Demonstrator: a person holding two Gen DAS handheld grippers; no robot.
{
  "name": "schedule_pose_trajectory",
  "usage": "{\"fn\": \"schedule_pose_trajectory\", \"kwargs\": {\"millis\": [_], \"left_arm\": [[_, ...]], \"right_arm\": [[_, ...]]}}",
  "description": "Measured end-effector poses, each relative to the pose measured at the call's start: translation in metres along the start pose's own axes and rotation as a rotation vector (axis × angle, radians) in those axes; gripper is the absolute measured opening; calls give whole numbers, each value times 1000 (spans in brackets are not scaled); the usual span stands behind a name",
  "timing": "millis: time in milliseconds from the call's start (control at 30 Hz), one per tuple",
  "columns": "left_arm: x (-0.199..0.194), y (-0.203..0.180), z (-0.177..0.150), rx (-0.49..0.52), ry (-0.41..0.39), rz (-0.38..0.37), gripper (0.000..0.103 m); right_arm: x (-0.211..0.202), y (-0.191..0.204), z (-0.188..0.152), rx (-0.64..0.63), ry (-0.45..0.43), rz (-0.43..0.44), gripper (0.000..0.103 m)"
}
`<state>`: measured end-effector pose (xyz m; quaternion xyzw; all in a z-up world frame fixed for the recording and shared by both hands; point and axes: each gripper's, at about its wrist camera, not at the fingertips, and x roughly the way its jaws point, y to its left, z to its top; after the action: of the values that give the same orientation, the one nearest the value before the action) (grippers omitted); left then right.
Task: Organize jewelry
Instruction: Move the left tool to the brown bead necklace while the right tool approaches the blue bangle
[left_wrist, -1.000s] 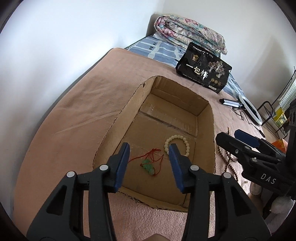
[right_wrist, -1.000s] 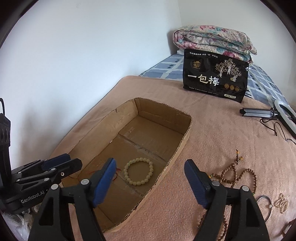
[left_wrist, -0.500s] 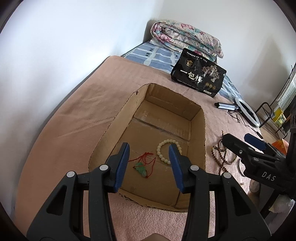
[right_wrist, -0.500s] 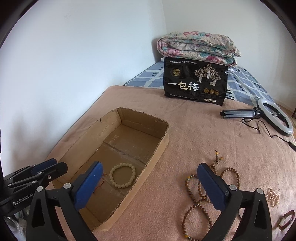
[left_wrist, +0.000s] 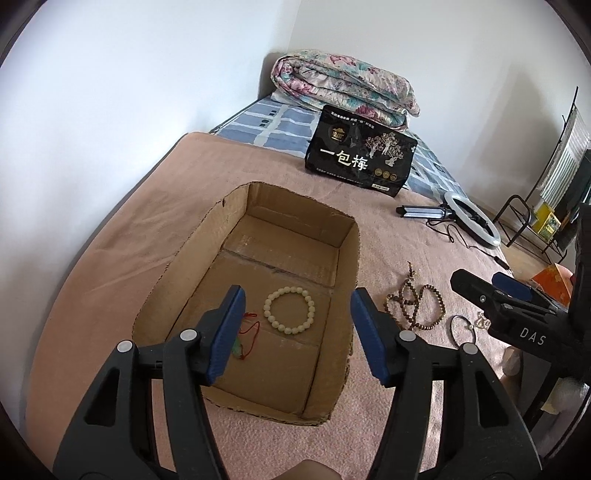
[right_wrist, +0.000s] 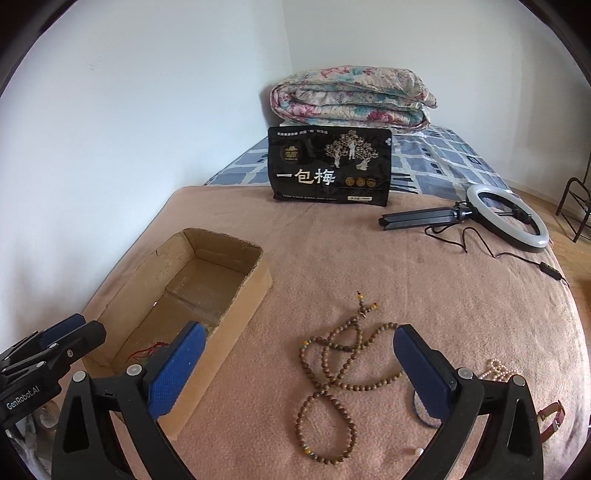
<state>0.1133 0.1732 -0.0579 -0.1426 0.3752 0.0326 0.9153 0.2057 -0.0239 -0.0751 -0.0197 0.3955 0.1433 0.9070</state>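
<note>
A cardboard box (left_wrist: 343, 221) lies on the pink bed cover; it also shows in the right wrist view (right_wrist: 255, 284). Inside lie a cream bead bracelet (left_wrist: 290, 311) and a red cord with a green pendant (left_wrist: 247, 338). My left gripper (left_wrist: 295, 332) is open and empty above the box's near end. A long brown bead necklace (right_wrist: 332, 373) lies right of the box, also seen in the left wrist view (left_wrist: 413, 306). My right gripper (right_wrist: 299, 365) is open and empty just above it. A pearl strand (right_wrist: 496, 369), a metal bangle (left_wrist: 463, 328) and a red watch strap (right_wrist: 552, 417) lie further right.
A black snack bag (right_wrist: 330, 166) stands at the back before a folded floral quilt (right_wrist: 351, 96). A ring light on a folded tripod (right_wrist: 506, 218) with its cable lies at the right. A wall runs along the bed's left side.
My left gripper has opened wider and pulled back from the box. My right gripper has swung right from the box to over the brown bead necklace.
</note>
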Motion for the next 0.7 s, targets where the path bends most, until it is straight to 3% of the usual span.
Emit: {"fn": "schedule_pose_trajectory", "kwargs": {"millis": [700], "left_arm": [[10,-88,-14,139,40,-102,61]], "right_arm": [[-39,-103,-8,35,-23,-93,103]]}}
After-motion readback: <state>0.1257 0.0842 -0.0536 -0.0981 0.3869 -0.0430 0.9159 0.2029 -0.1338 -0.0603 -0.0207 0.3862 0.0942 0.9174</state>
